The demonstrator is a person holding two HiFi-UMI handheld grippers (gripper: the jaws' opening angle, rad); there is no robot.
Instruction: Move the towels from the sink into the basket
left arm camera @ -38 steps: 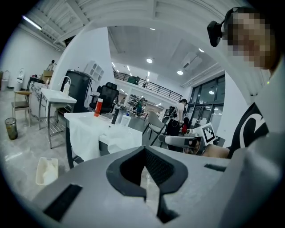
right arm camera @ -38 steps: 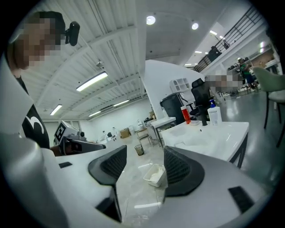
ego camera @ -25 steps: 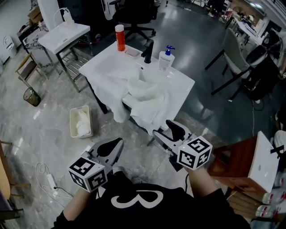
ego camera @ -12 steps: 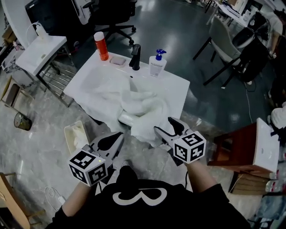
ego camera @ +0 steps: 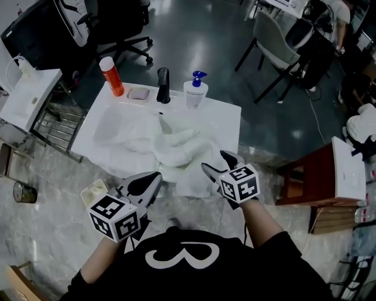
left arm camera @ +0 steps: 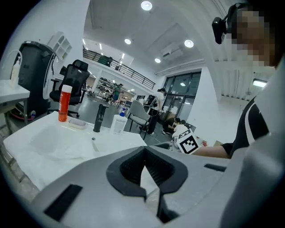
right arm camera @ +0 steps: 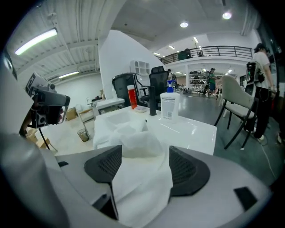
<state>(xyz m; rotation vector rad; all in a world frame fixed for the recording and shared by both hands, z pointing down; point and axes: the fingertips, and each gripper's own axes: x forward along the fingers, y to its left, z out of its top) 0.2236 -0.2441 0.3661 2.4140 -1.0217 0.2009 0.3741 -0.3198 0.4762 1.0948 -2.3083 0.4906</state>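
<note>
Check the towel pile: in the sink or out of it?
In the sink: white towels lie heaped in it, with one hanging over its front edge.

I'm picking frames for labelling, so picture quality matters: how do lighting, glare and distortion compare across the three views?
Head view: evenly lit, sharp; white towels barely stand out from the white sink. Left gripper view: heavy fisheye bend, dark corners, ceiling lamps flaring, mosaic patch upper right. Right gripper view: same bend, nearby towels nearly featureless white, background clear.
</note>
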